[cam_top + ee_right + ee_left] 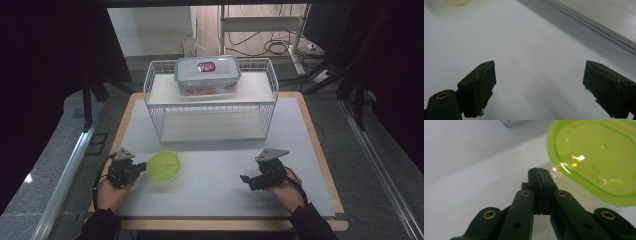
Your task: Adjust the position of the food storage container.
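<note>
A small clear tub with a lime-green lid (164, 165) sits on the white mat at the front left. My left gripper (141, 168) rests just left of it, its tips close to the tub's side. In the left gripper view the jaws are pressed together with nothing between them, my left gripper (539, 171) ending beside the green lid (596, 157). My right gripper (245, 179) lies at the front right, pointing left. Its jaws stand wide apart over bare mat, with my right gripper (539, 82) holding nothing. A clear lidded food box (207, 75) stands on the wire rack's top shelf.
The white wire rack (210, 102) takes up the back middle of the mat (215, 165), with an open lower shelf. The wooden table edge (320, 145) runs around the mat. Dark curtains and frame rails flank both sides.
</note>
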A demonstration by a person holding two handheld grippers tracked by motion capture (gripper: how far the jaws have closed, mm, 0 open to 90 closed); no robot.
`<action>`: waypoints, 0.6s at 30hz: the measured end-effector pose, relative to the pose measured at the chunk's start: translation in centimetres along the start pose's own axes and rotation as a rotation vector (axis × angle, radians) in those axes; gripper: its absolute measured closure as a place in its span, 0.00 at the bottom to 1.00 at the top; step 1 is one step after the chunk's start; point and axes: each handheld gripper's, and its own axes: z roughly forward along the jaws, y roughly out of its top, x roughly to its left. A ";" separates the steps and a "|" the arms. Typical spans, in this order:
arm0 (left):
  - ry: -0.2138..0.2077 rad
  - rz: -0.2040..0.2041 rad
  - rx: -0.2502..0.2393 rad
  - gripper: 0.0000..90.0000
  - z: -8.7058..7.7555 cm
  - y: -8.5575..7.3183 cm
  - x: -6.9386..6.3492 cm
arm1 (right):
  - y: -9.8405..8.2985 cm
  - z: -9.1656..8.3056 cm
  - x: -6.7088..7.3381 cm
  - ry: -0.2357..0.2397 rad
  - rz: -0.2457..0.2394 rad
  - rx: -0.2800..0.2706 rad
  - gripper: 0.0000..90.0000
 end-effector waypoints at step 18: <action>-0.058 0.054 0.064 1.00 2.5 0.8 -1.3 | -0.1 0.2 0.0 0.000 -0.002 0.009 0.13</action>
